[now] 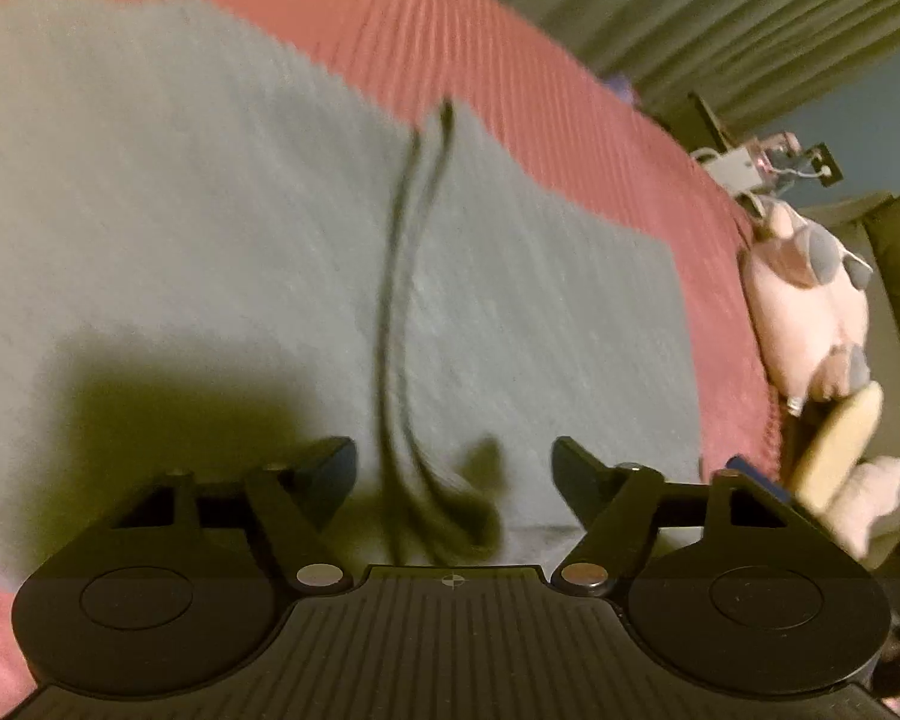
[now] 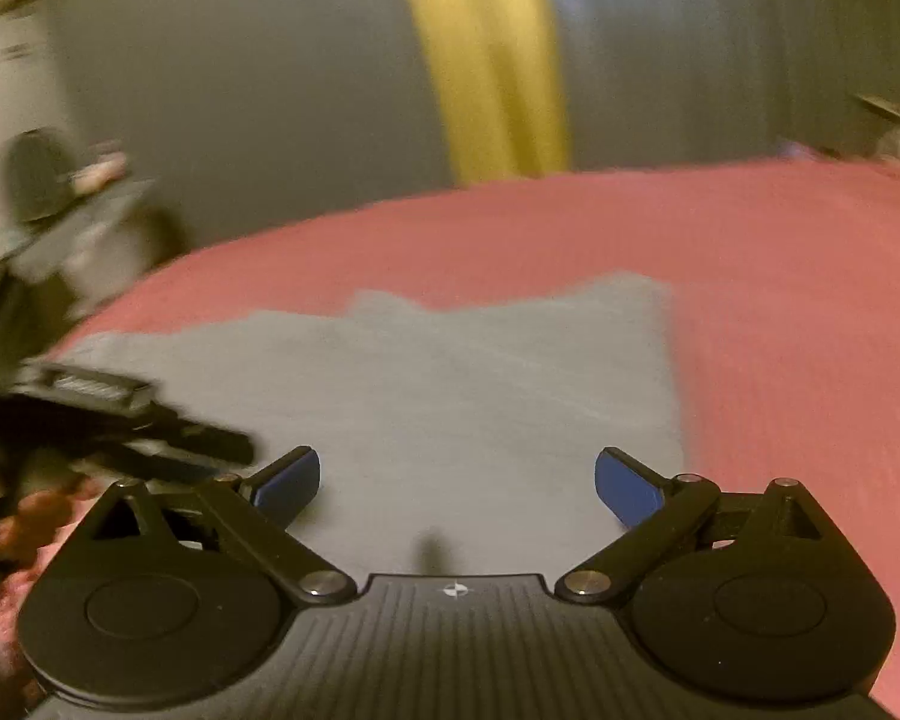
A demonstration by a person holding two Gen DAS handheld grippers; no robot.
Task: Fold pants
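Your grey knit pants [image 1: 222, 228] lie spread flat on the ribbed pink bedspread [image 1: 510, 90], and they fill most of what each camera sees ahead of the fingers. From your left gripper [image 1: 453, 468], the cloth runs from the jaws out toward 12 o'clock and away to 9 o'clock, with its far edge meeting the pink cover at about 1 o'clock. A thin black drawstring [image 1: 399, 252] trails down the fabric from 12 o'clock and curls in a loop right between the fingertips, at the near hem. From your right gripper [image 2: 456, 480], the same pants [image 2: 450, 378] lie ahead at 12 o'clock, their right-hand edge running past the right finger at 2 o'clock, with bare bedspread [image 2: 780, 300] beyond.

No brand, label or writing can be read on the pants or on the tongs; the frames are blurred.

Your left gripper stands well apart at the jaws, holding nothing; the drawstring loop lies between the fingers, and no pad presses on it. Whether the tips touch the cloth cannot be told. Your right gripper is spread to its widest, blue pads [image 2: 627, 489] facing each other over grey fabric, gripping nothing. Your left gripper [image 2: 150, 426] shows as a dark blur at 9 o'clock in the right wrist view.

A pale pink plush toy [image 1: 810, 300] lies off the bed's edge at 3 o'clock.
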